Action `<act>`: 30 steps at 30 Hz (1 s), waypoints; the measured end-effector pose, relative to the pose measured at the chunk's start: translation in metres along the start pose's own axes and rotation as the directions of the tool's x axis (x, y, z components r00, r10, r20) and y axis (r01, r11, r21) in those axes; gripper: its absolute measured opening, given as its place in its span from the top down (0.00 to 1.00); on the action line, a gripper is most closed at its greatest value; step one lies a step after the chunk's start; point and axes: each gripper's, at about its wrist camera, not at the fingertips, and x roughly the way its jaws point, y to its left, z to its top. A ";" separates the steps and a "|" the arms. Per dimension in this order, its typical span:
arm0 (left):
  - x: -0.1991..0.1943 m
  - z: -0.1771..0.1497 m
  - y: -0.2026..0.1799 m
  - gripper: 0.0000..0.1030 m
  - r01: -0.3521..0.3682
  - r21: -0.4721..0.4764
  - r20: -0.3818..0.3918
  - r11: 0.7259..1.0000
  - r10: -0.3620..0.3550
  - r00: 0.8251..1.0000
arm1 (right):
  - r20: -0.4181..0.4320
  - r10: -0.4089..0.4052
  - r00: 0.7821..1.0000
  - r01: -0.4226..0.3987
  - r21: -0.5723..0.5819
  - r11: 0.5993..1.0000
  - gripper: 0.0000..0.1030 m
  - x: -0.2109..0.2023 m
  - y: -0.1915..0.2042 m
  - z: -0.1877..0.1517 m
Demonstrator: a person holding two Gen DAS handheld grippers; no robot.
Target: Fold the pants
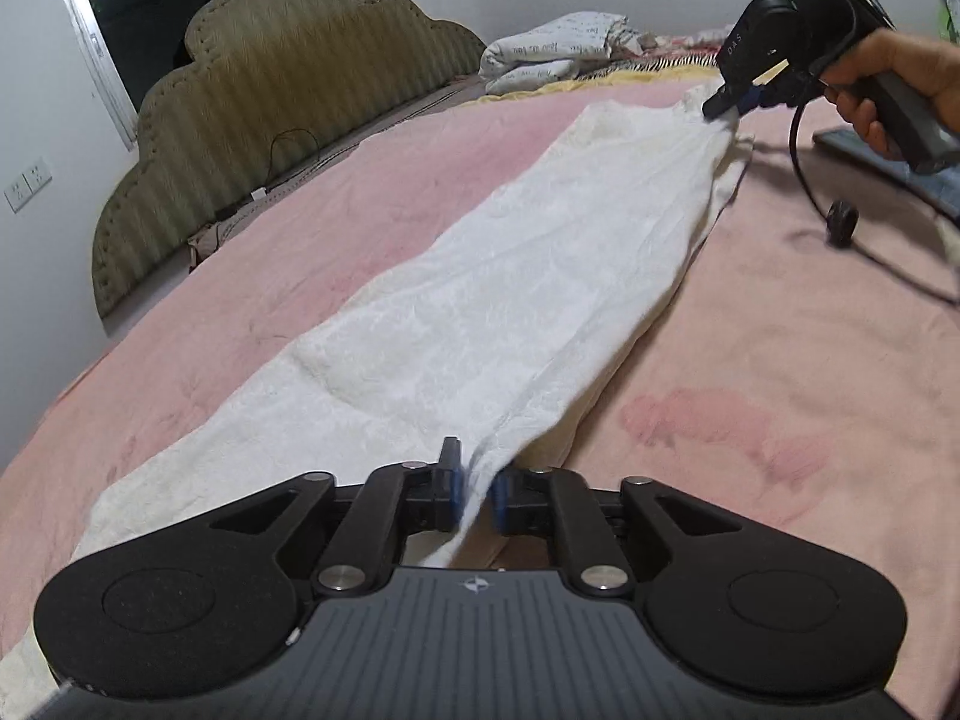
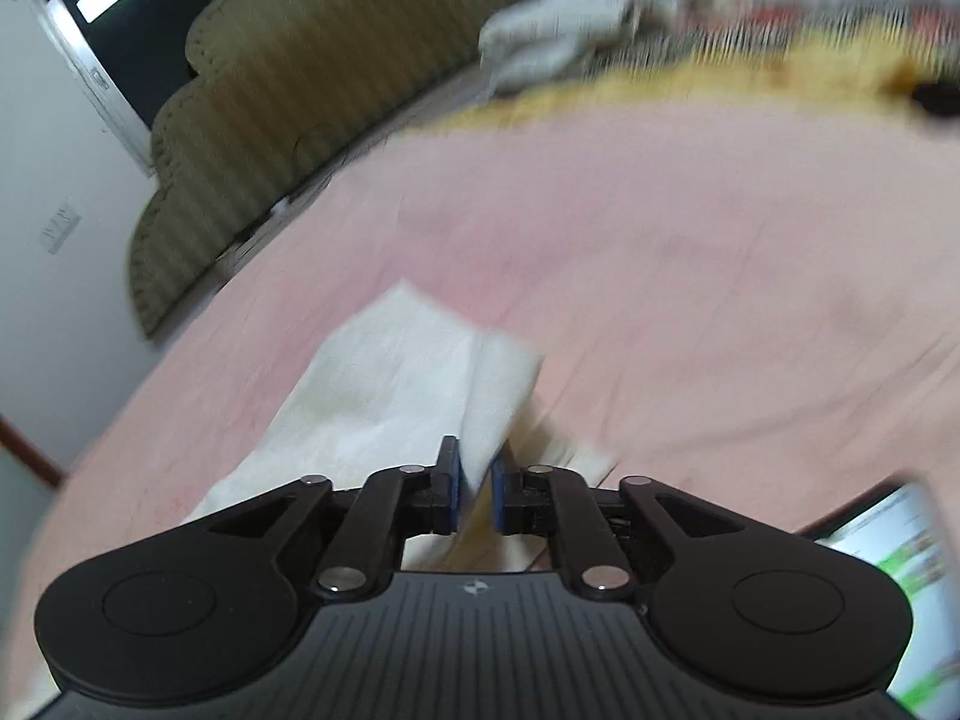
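Note:
White pants (image 1: 504, 276) lie stretched lengthwise on a pink bed sheet (image 1: 780, 360). My left gripper (image 1: 476, 495) is shut on the near end of the pants, with a fold of cloth pinched between its blue pads. My right gripper (image 1: 729, 102), held by a hand, is shut on the far end of the pants and lifts that corner slightly. In the blurred right wrist view, the right gripper (image 2: 476, 495) pinches white cloth (image 2: 408, 384) that hangs over the pink sheet (image 2: 690, 252).
An olive padded headboard (image 1: 270, 102) runs along the left. Folded bedding (image 1: 558, 51) and a yellow blanket lie at the far end. A black cable (image 1: 840, 222) and a tablet (image 1: 900, 162) lie on the right. A lit screen (image 2: 900, 564) is at right.

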 end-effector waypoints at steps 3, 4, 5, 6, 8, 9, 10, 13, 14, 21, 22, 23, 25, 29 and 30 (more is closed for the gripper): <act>-0.021 0.009 0.005 0.65 0.076 -0.046 0.065 0.996 -0.073 0.995 | 0.116 0.006 0.993 -0.001 -0.044 0.999 0.87 -0.020 0.012 0.006; -0.025 0.013 0.007 0.57 0.093 -0.071 0.088 0.993 -0.087 0.992 | 0.115 0.035 0.993 -0.027 -0.072 0.997 0.87 -0.019 0.018 0.006; -0.027 0.017 0.010 0.55 0.099 -0.096 0.107 0.990 -0.088 0.990 | 0.093 0.067 0.993 -0.057 -0.103 0.993 0.87 -0.014 0.025 0.003; -0.028 0.021 0.014 0.55 0.102 -0.125 0.121 0.987 -0.087 0.989 | 0.061 0.090 0.994 -0.083 -0.116 0.990 0.87 -0.007 0.030 0.000; -0.027 0.025 0.021 0.55 0.104 -0.171 0.126 0.980 -0.083 0.989 | -0.018 0.071 0.997 -0.072 -0.069 0.995 0.87 0.012 0.025 -0.006; -0.026 0.026 0.024 0.55 0.098 -0.194 0.124 0.976 -0.075 0.989 | -0.044 0.029 0.999 -0.031 -0.044 0.999 0.87 0.019 0.016 -0.009; -0.026 0.026 0.027 0.54 0.089 -0.213 0.122 0.973 -0.064 0.990 | -0.040 -0.027 0.999 0.026 -0.009 1.000 0.87 0.021 0.006 -0.009; -0.017 0.026 0.035 0.48 0.041 -0.255 0.096 0.966 -0.017 0.995 | 0.049 -0.075 0.996 0.073 0.028 0.997 0.87 0.005 -0.005 -0.010; -0.012 0.025 0.036 0.48 0.023 -0.271 0.075 0.962 -0.003 0.997 | 0.094 -0.063 0.994 0.064 -0.011 0.998 0.87 -0.003 0.003 -0.011; 0.019 0.015 0.042 0.48 -0.009 -0.356 -0.070 0.935 -0.017 0.997 | -0.103 0.075 0.992 -0.087 -0.118 0.989 0.88 0.030 0.030 -0.030; 0.021 0.012 0.041 0.48 -0.017 -0.345 -0.090 0.939 -0.015 0.996 | -0.092 0.096 0.991 -0.102 -0.066 0.993 0.88 0.032 0.018 -0.031; 0.020 0.011 0.040 0.48 -0.024 -0.337 -0.090 0.941 -0.007 0.996 | -0.075 0.095 0.993 -0.098 -0.038 0.994 0.88 0.029 0.014 -0.030; 0.013 0.011 0.041 0.48 -0.024 -0.351 -0.061 0.936 0.003 0.998 | -0.020 0.036 0.999 -0.038 -0.122 0.992 0.86 0.014 0.027 -0.032; 0.009 0.018 0.041 0.38 -0.021 -0.391 -0.022 0.920 0.014 1.000 | -0.092 0.153 0.984 -0.175 -0.310 0.935 0.70 0.007 0.063 -0.053; 0.011 0.018 0.039 0.37 -0.030 -0.384 -0.032 0.923 0.019 0.999 | -0.123 0.159 0.980 -0.191 -0.326 0.926 0.65 0.011 0.065 -0.060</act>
